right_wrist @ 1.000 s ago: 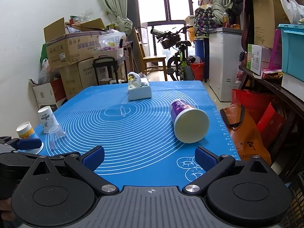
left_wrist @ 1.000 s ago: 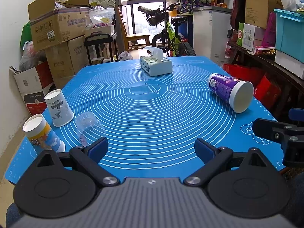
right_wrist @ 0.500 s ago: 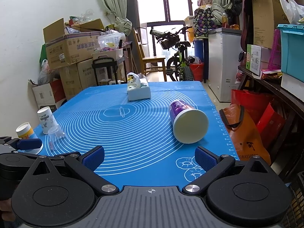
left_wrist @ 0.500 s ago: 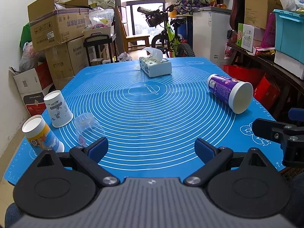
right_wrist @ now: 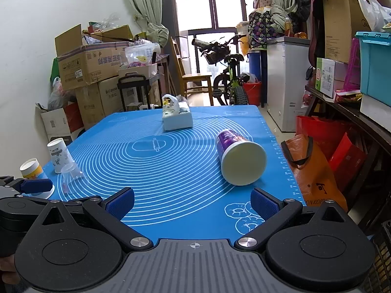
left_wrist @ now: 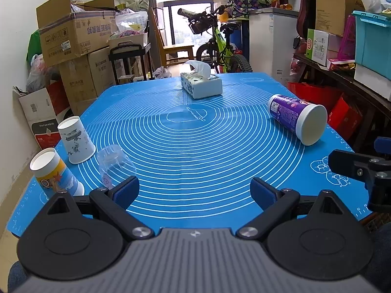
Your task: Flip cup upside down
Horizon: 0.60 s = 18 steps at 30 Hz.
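Note:
A purple paper cup (left_wrist: 297,121) lies on its side at the right of the blue mat (left_wrist: 195,146), mouth toward me; it also shows in the right wrist view (right_wrist: 238,158). At the left, a white printed cup (left_wrist: 76,140), a clear plastic cup (left_wrist: 114,164) and a yellow-blue cup (left_wrist: 55,172) stand upside down. My left gripper (left_wrist: 195,191) is open and empty above the near edge. My right gripper (right_wrist: 193,202) is open and empty, just short of the purple cup.
A tissue box (left_wrist: 201,85) sits at the far middle of the mat. Cardboard boxes (left_wrist: 73,36) stack along the left wall. A bicycle (left_wrist: 220,46), a white cabinet (left_wrist: 271,44) and a cluttered shelf (left_wrist: 342,73) stand behind and right. An orange bag (right_wrist: 312,168) hangs off the table's right.
Both views have shifted only slightly; the cups sit where they were. Both grippers stay open and empty.

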Motion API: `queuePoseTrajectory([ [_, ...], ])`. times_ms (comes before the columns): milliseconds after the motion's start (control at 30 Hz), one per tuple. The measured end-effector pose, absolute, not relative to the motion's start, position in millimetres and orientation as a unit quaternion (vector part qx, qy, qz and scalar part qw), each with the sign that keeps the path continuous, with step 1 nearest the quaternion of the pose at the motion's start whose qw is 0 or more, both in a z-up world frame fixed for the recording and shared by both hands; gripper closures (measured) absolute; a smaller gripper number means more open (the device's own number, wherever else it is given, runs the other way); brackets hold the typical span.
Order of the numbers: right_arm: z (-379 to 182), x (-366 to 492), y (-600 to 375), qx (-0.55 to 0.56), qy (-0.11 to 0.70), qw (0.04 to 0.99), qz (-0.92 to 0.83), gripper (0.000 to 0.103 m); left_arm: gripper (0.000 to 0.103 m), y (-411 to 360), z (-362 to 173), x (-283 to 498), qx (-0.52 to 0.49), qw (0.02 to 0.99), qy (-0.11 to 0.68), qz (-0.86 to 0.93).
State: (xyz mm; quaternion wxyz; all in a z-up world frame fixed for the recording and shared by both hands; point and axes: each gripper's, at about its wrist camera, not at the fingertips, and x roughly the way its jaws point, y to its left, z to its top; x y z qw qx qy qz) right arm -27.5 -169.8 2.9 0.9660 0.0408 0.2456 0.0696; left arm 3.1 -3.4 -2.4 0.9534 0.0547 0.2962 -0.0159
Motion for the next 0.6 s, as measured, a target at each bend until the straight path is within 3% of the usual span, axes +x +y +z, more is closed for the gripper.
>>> queuePoseTrajectory([
  [600,3.4,-27.4,-169.7,0.042,0.245,0.966,0.069,0.002,0.007,-4.0,-2.9,3.1,0.056,0.953,0.297,-0.015],
])
